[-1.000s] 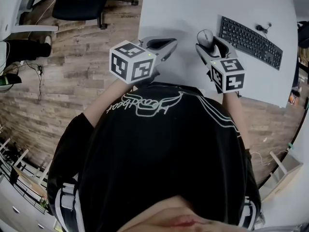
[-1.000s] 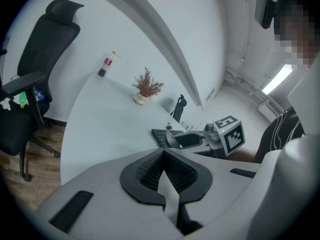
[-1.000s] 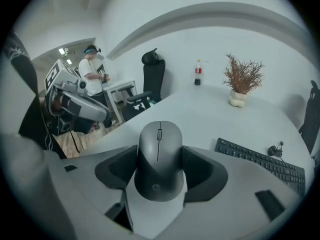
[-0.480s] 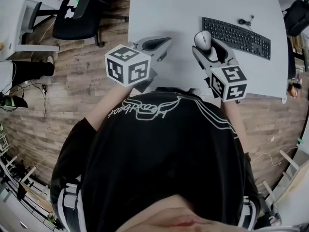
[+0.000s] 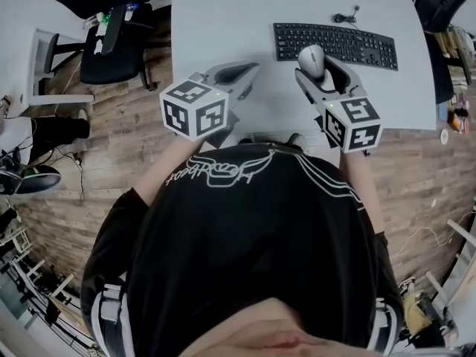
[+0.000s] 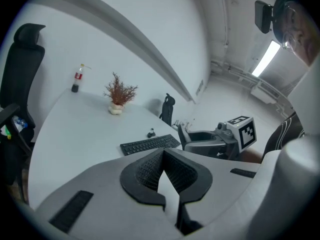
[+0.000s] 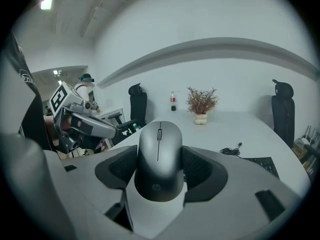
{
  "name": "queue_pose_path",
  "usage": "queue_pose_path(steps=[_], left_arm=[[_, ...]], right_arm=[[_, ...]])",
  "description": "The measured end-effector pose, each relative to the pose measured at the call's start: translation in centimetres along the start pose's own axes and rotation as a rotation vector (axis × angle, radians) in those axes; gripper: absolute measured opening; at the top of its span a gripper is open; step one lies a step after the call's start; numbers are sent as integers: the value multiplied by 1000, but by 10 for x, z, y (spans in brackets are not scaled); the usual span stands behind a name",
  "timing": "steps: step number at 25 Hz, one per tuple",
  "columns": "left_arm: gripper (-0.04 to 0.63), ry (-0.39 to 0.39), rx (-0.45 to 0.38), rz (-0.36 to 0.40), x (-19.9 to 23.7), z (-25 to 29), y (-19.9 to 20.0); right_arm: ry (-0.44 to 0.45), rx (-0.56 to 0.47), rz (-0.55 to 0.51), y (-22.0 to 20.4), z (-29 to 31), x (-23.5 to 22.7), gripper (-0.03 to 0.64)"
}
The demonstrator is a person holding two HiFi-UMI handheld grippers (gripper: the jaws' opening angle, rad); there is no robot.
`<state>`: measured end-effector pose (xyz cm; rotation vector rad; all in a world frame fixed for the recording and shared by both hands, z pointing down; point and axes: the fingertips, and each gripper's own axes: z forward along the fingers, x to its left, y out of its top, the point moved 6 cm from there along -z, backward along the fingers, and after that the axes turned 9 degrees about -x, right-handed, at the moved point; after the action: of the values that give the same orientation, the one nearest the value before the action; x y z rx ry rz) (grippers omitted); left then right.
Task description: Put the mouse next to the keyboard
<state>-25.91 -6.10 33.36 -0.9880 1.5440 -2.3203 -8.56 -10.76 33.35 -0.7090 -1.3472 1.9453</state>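
My right gripper (image 5: 318, 67) is shut on a grey mouse (image 5: 311, 58), which sits between the black pads (image 7: 116, 168) in the right gripper view (image 7: 160, 160). A black keyboard (image 5: 335, 44) lies on the white table (image 5: 223, 21), just beyond the held mouse. In the right gripper view only the keyboard's corner (image 7: 261, 162) shows, at the right. My left gripper (image 5: 239, 73) hovers over the table's near edge, left of the mouse, with its jaws together and nothing held. It sees the keyboard (image 6: 149, 145) ahead of it.
A coiled cable (image 5: 343, 15) lies behind the keyboard. A potted plant (image 7: 201, 104) and a bottle (image 7: 173, 101) stand at the table's far side. A black office chair (image 5: 111, 39) stands on the wood floor to the left. The table edge (image 5: 416, 121) runs close to me.
The right gripper with the mouse now sits closer to the keyboard, in front of its near edge rather than off its left end. The left gripper has kept its place.
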Motion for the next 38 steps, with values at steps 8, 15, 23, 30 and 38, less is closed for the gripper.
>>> queue_pose_path(steps=[8,15,23,30,38], left_arm=[[8,-45,36,35,-45,56,2],[8,-72,56,54,-87,112,0],[8,-63,61,61,-127,176,-9],[8,-99,70,84,-166,224,-17],[8,-151,81,118,-205,257,-21]], right_arm=[[-70,-20,19,-9,-48,-53,258],[-115,-30,21,-19,-93,-106,257],[-148,-37,34,-35,-139,-168,258],[-192,-47,40,-50,-182,-212,258],[-272,-65,55,-61,-231,-243,258]])
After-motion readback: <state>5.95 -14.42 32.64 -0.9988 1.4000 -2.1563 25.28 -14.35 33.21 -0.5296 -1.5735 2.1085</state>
